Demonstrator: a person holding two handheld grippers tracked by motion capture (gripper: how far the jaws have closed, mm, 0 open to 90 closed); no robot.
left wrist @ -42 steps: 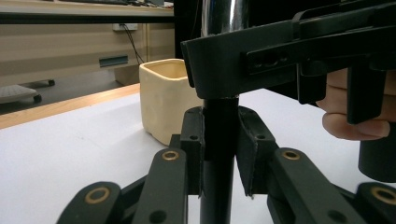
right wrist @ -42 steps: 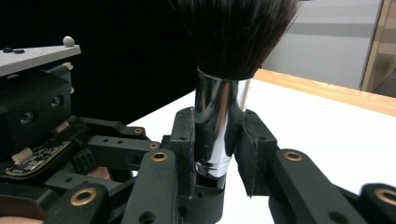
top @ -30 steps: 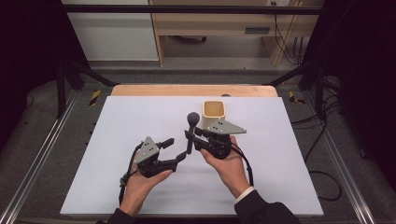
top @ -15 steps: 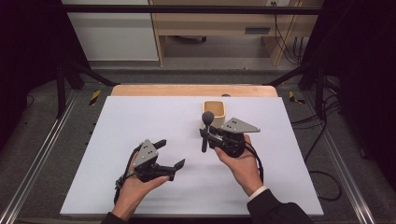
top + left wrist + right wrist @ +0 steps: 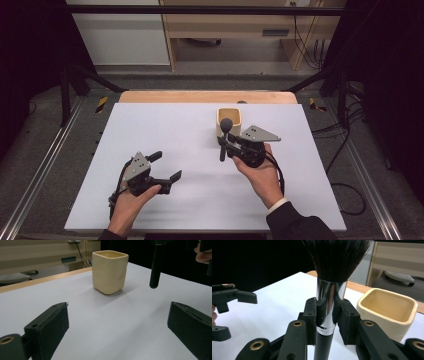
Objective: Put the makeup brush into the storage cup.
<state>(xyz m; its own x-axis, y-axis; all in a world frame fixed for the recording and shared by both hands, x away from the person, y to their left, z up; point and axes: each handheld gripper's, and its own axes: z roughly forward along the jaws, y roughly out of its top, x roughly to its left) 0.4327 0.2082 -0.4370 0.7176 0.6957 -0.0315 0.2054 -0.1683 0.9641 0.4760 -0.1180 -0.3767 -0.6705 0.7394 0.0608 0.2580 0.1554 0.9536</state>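
A makeup brush (image 5: pixel 226 123) with dark bristles, a silver ferrule (image 5: pixel 329 305) and a black handle stands upright, bristles up. My right gripper (image 5: pixel 225 145) is shut on it at the ferrule, just in front of a cream square cup (image 5: pixel 231 114). In the left gripper view the handle's lower end (image 5: pixel 155 267) hangs above the table to the right of the cup (image 5: pixel 110 271). My left gripper (image 5: pixel 165 166) sits low at the near left. Its jaws have just been opening and now stand wide, with nothing between the fingers (image 5: pixel 50 325).
A white sheet (image 5: pixel 165 125) covers the table, with a wooden strip (image 5: pixel 200 96) along its far edge. Metal rails run down both sides. Cables trail on the floor at the right. My left gripper (image 5: pixel 243 315) shows far off in the right gripper view.
The left gripper has opened and pulled away from the brush toward the near left. The right gripper has carried the brush to the right, up to the cup.
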